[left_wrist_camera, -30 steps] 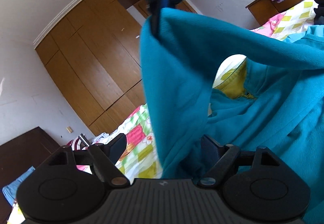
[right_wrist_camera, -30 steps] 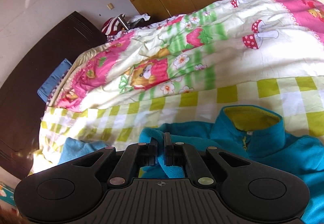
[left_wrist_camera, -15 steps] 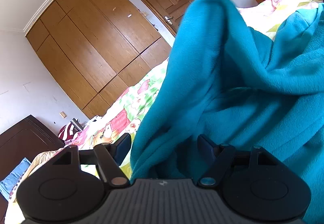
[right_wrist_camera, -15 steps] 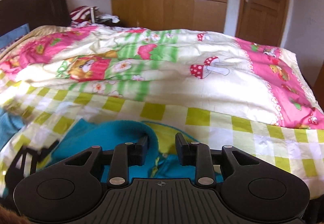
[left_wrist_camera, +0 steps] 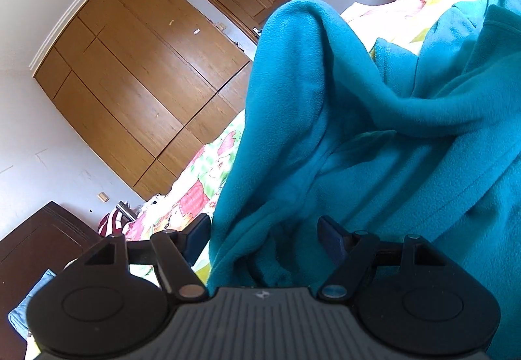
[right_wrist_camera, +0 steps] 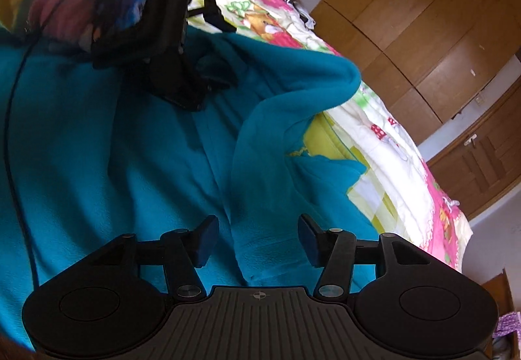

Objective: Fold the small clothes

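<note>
Quilted bed; teal fleece sprawled, collar toward wardrobe.

My right hand-held gripper, clamped on the teal fleece jacket a second ago, has just opened and rolled sideways; the freed fold now slumps between its parted fingers.

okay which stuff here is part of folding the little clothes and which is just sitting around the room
Part of the job:
teal fleece top
left gripper
right gripper

Just lying about:
cartoon-print quilt
wooden wardrobe
striped red cloth
</note>
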The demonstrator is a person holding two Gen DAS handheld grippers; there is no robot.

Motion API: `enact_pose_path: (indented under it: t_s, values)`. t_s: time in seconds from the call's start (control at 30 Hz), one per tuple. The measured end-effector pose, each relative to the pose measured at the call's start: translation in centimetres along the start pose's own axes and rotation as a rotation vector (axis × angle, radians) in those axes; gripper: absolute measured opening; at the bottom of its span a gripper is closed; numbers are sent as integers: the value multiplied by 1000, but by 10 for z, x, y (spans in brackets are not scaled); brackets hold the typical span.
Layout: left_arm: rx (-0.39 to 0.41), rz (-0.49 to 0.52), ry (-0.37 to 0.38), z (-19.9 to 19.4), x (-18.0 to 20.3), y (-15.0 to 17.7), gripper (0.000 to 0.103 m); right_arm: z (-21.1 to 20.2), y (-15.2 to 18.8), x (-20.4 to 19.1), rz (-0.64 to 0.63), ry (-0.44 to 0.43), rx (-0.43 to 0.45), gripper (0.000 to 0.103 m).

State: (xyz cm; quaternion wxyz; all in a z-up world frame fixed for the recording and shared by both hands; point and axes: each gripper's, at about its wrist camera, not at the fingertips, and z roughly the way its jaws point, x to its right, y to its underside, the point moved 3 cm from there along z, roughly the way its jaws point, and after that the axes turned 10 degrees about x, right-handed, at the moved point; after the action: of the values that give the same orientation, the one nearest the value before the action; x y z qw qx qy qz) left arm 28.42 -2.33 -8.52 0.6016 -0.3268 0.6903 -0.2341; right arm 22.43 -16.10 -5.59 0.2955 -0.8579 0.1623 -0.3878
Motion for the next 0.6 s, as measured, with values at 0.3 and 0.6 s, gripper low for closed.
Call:
enact_pose_path:
  t_s: [0.3, 0.6]
  values:
    - [30, -68, -40, -16, -33, -9, 86, -33, -24, 98, 716, -86, -11, 5]
    - [121, -140, -28, -51, -72, -23, 89, -141, -70, 180, 1075, -99, 356, 4]
